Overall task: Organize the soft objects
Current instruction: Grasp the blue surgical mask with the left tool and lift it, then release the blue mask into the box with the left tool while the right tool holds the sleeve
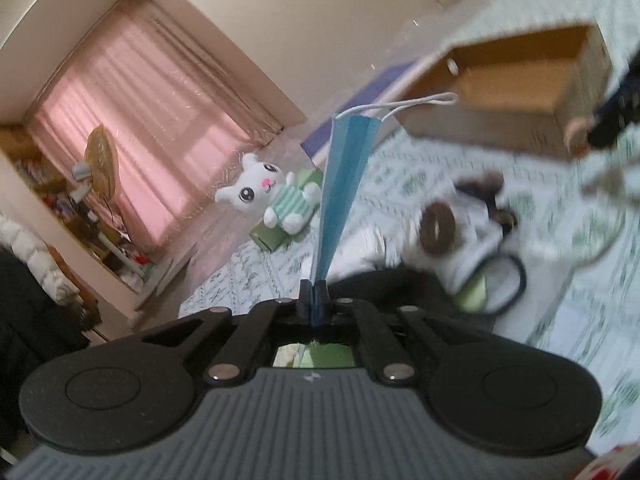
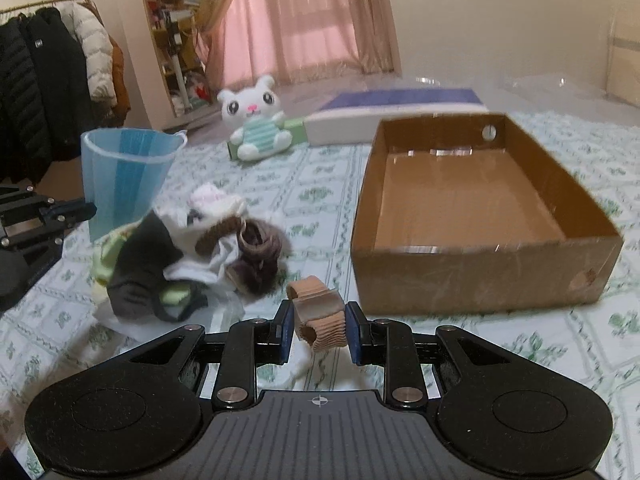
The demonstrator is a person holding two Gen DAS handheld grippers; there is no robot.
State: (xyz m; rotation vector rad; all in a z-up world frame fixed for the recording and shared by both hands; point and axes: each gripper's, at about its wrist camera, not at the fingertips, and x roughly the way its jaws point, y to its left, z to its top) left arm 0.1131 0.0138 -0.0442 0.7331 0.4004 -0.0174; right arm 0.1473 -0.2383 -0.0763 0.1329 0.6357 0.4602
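My left gripper (image 1: 316, 300) is shut on a blue face mask (image 1: 344, 184) and holds it up above the bed; the mask also shows in the right wrist view (image 2: 124, 176), with the left gripper (image 2: 86, 208) at the left edge. My right gripper (image 2: 318, 330) is shut on a tan ribbed scrunchie (image 2: 320, 312), just in front of the empty cardboard box (image 2: 472, 276). A pile of soft things (image 2: 188, 256), with socks, a black mask and brown hair ties, lies on the patterned sheet to the left. The box (image 1: 516, 92) and pile (image 1: 460, 232) look blurred in the left wrist view.
A white plush rabbit (image 2: 256, 120) sits on a green box (image 2: 296, 128) at the back; the rabbit also shows in the left wrist view (image 1: 272, 196). A purple-topped flat box (image 2: 396, 112) lies behind. Coats on a rack (image 2: 52, 80), shelves and a pink curtain (image 2: 304, 16) stand beyond the bed.
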